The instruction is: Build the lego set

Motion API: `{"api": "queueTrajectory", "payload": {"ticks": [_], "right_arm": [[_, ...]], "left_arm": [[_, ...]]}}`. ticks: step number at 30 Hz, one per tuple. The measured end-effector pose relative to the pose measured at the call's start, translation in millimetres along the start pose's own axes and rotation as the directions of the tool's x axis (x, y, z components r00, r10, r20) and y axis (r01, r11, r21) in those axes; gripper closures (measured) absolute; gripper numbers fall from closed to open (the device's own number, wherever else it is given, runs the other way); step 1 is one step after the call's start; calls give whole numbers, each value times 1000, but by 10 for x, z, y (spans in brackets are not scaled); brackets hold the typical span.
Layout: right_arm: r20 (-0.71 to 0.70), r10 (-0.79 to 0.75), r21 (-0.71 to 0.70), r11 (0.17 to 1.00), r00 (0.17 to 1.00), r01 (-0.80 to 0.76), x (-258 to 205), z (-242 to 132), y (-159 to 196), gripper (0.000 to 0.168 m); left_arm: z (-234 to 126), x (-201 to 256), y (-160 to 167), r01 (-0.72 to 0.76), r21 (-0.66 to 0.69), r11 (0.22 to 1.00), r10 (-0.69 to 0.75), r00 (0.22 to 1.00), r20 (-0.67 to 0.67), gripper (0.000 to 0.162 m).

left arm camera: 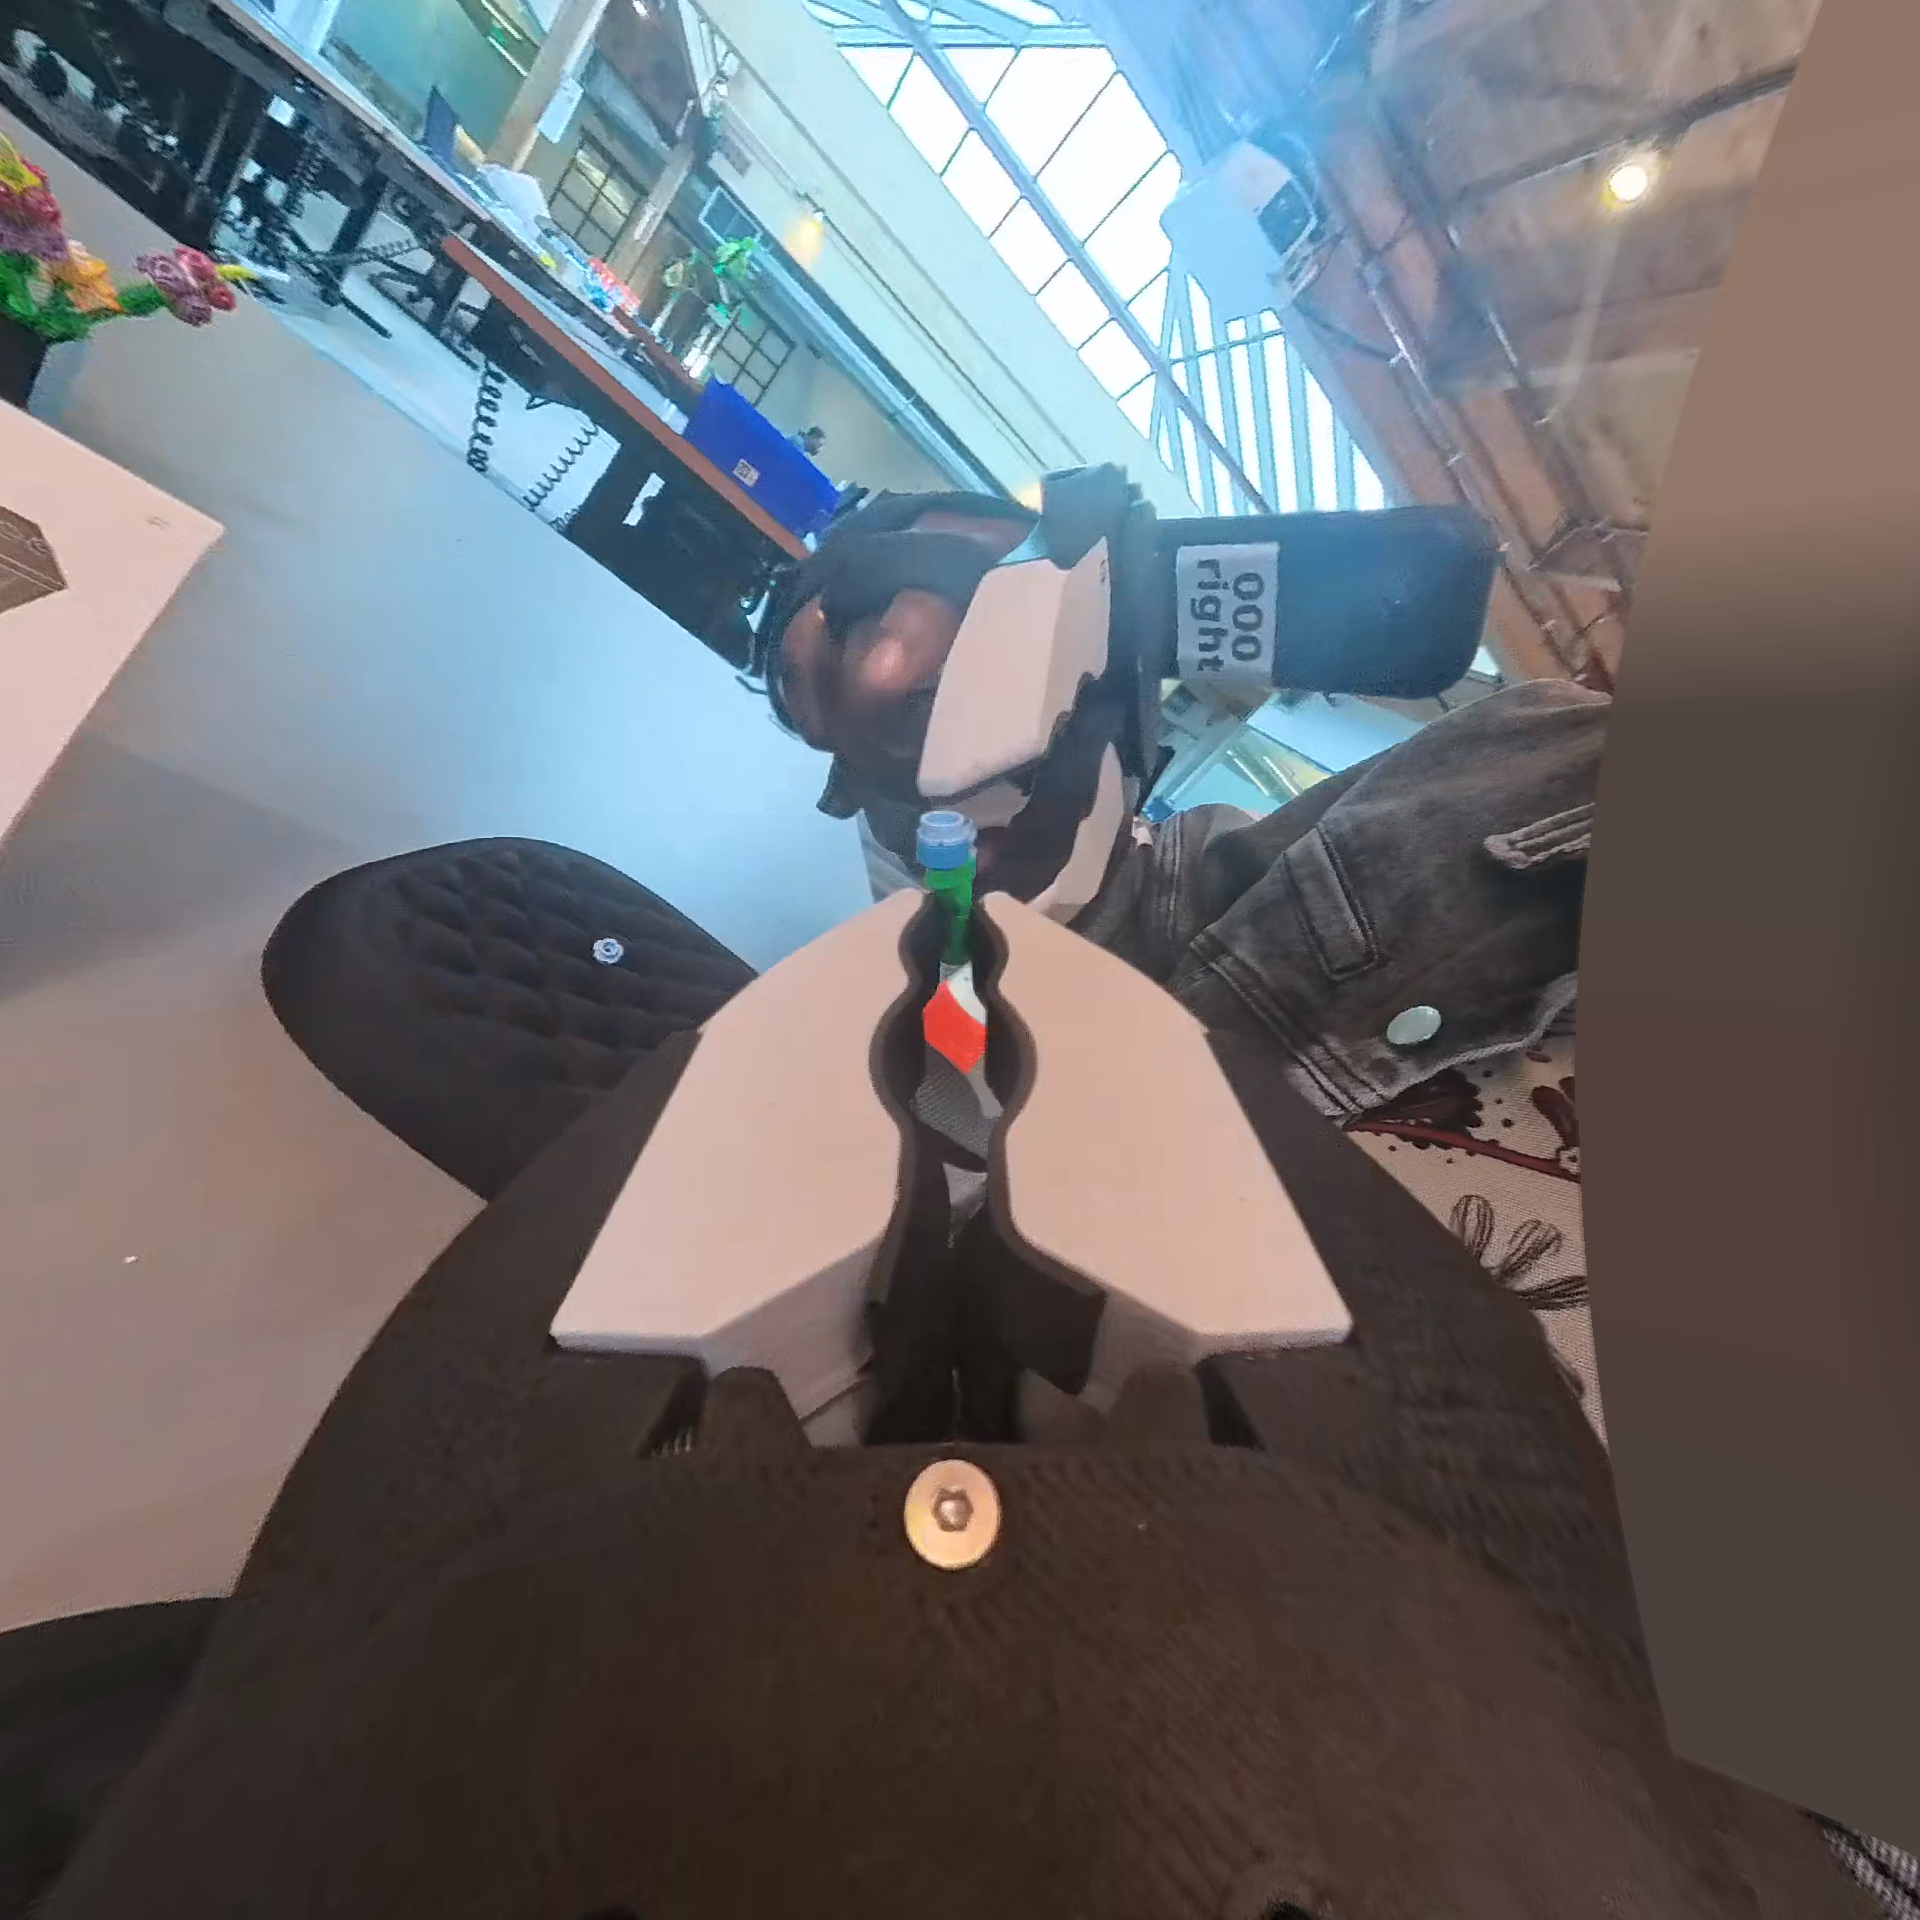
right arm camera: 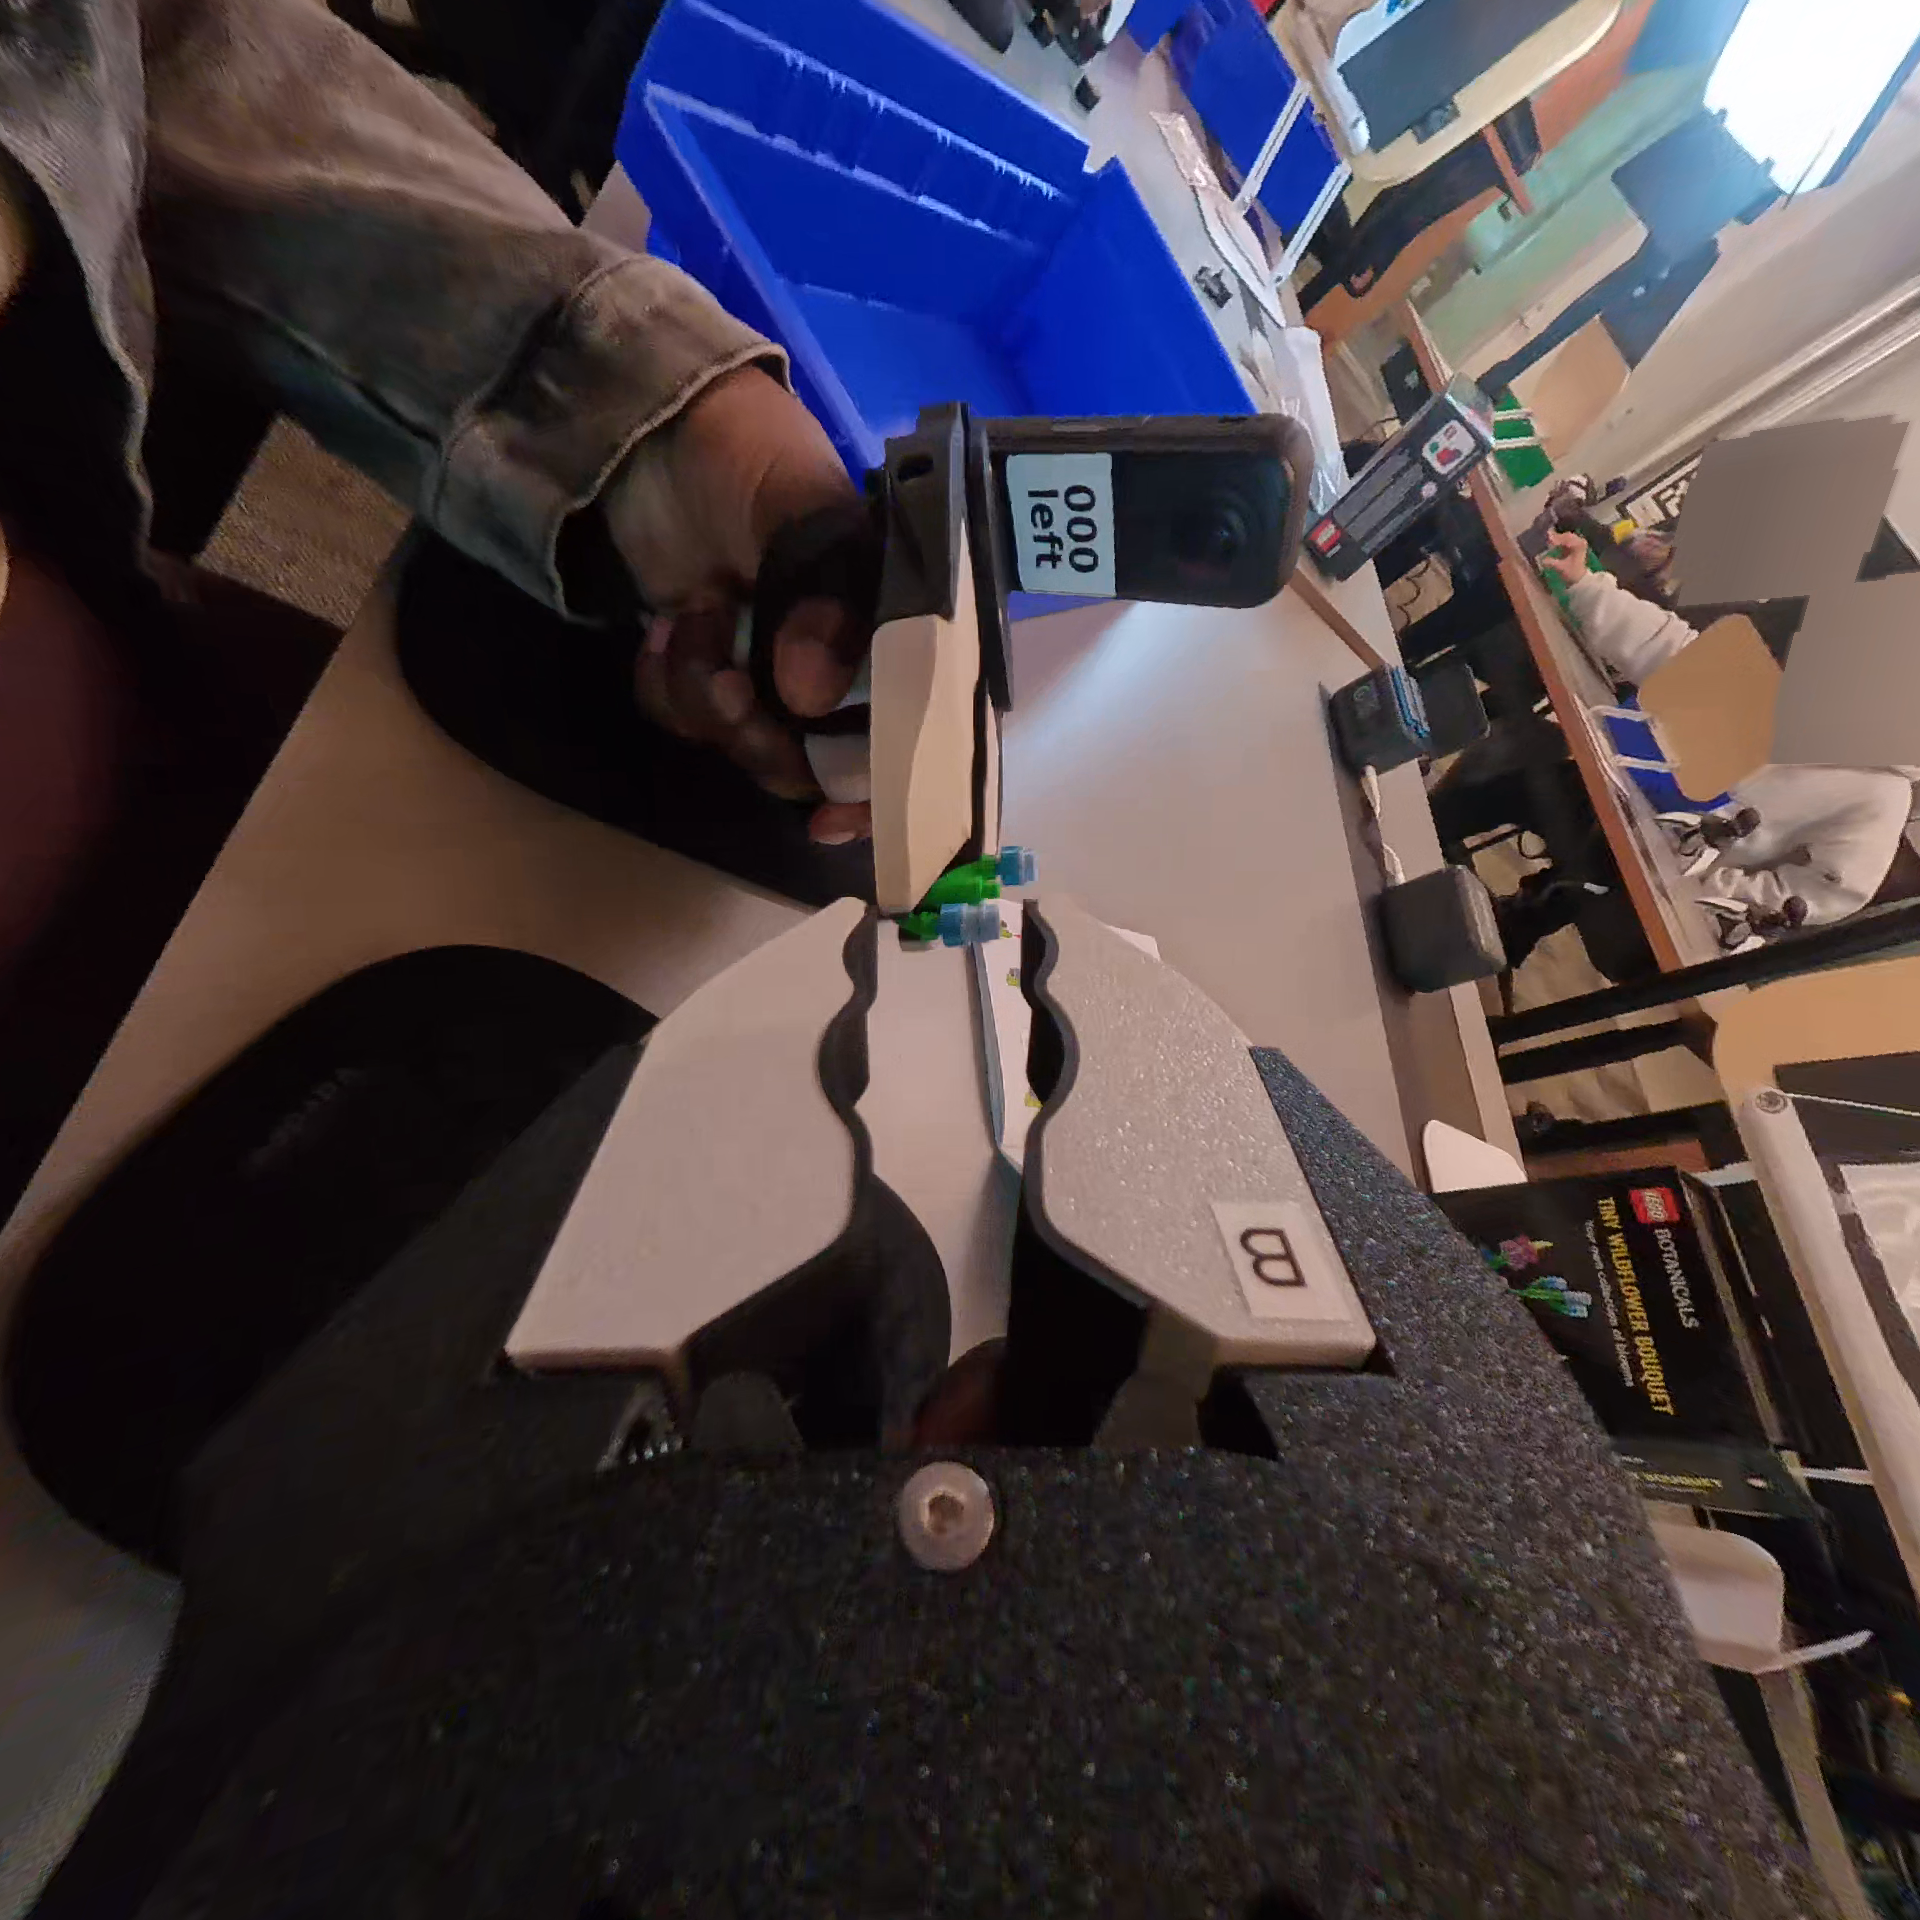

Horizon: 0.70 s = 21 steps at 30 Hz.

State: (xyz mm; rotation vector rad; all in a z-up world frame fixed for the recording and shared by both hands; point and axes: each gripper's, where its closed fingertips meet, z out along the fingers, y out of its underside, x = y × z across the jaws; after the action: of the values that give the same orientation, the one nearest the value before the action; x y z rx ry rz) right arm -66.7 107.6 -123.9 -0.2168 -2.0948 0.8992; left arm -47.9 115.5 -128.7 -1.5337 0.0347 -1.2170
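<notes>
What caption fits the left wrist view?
Left tool shut on green lego stem with blue tip, right tool close above.

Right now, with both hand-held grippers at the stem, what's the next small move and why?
Probably ease the right hand-held gripper forward and close it around the blue tip. Its jaws are open with that tip between the fingertips, while the left hand-held gripper is already clamped on the green stem, so the piece looks steadied for a seating pinch.
</notes>
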Motion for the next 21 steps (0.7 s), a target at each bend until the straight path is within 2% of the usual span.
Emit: {"api": "queueTrajectory", "payload": {"ticks": [4,17,19,21], "right_arm": [[-14,-26,-21,999,1000,26,-20,25,26,148],[-25,-75,-76,994,997,73,-18,57,94,151],[-47,-28,-57,998,999,25,19,60,89,150],[-51,121,-4,993,991,-122,65,51,74,151]], "left_arm": [[1,11,13,20,-6,1000,-20,1000,-17,156],[-14,-43,20,44,1,999,-44,999,6,157],[-23,-45,-16,43,24,999,-43,999,7,156],[-37,-34,-68,24,60,998,-25,1000,10,156]]}}
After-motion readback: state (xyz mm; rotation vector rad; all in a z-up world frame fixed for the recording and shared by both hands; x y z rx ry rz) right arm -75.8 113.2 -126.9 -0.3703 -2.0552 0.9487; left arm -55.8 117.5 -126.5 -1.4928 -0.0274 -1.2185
